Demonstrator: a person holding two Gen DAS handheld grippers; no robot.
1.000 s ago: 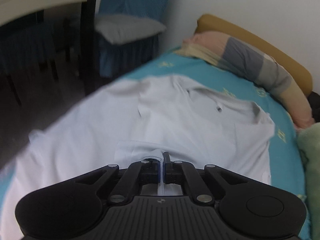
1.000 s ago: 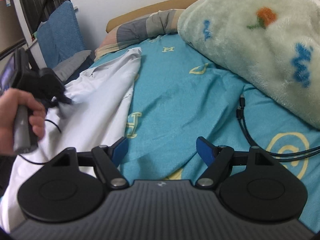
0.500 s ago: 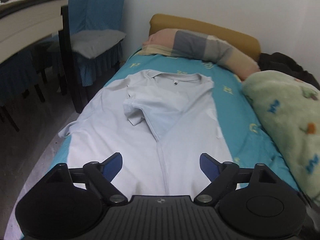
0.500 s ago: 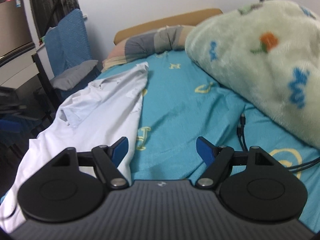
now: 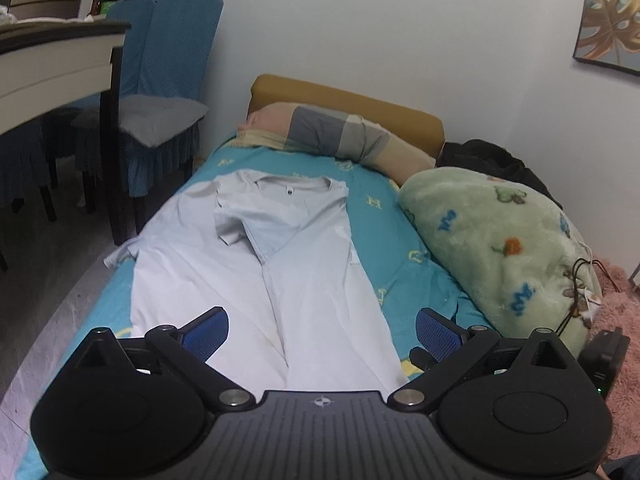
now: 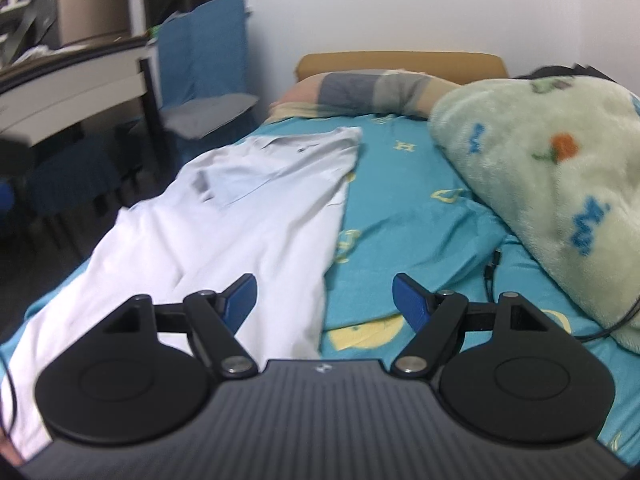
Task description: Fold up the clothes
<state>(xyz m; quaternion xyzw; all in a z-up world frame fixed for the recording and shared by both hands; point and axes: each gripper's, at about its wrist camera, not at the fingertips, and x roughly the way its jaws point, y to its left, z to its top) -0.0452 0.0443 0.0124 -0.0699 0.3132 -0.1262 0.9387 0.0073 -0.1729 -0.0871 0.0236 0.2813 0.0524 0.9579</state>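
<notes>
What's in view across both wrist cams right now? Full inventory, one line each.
shirt: 1, pale grey-white, spread lengthwise on the bed, one side folded in
bed sheet: 1, teal with yellow print, under the shirt
pillow: 1, pink, grey and beige blocks, at the head end
headboard: 1, mustard, against the wall
blanket: 1, pale green fleece, bunched beside the shirt
cable: 1, black, on the sheet by the blanket
chair: 1, blue cover, grey cushion, next to the bed
picture: 1, leaf print, on the wall
left gripper: fingers blue, open, empty
right gripper: fingers blue, open, empty
</notes>
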